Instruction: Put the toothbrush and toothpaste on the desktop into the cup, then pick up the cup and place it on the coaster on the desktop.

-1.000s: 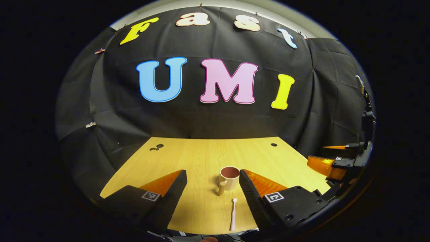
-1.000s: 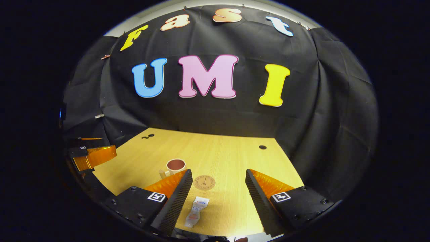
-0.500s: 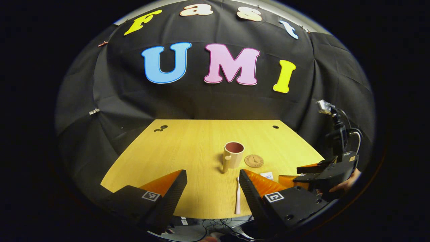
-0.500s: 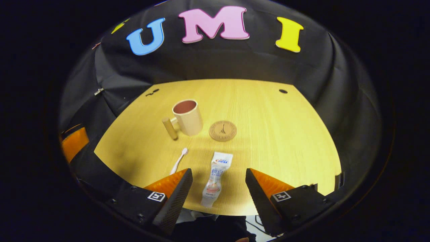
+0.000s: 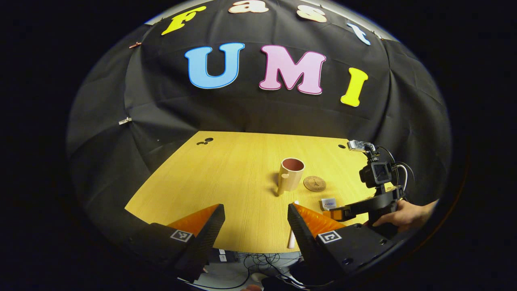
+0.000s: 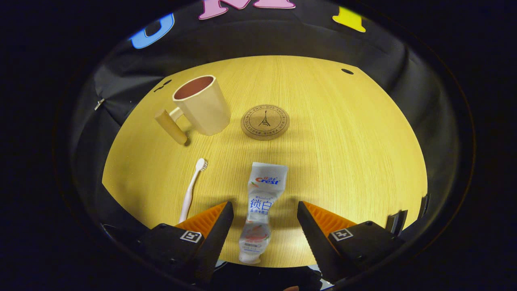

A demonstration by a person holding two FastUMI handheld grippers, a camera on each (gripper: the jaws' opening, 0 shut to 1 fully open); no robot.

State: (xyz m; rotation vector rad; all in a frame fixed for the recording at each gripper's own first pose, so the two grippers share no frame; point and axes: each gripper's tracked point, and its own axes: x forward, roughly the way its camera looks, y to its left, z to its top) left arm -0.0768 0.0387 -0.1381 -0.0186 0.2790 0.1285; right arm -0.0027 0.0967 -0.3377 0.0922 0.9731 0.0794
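White toothpaste: we see the soft white toothpaste tube (image 6: 261, 204) lying flat on the pale wooden tabletop (image 6: 343, 153), cap end toward us, its lower half between the jaws of our right gripper (image 6: 264, 220).
Right jaws: spread wide, one on each side of the tube, touching nothing; we judge they are lined up to close on it.
Toothbrush: the slim white plastic toothbrush (image 6: 190, 189) lies just left of the tube, head toward the cup.
Left jaws: our left gripper (image 5: 255, 224) hangs released at the near edge, the toothbrush handle beside its right jaw; we judge it waits its turn.
Cup: the beige handled cup (image 6: 201, 106) stands upright and empty, mouth free for both items.
Coaster: the round brown cork coaster (image 6: 265, 121) lies just right of the cup, bare.
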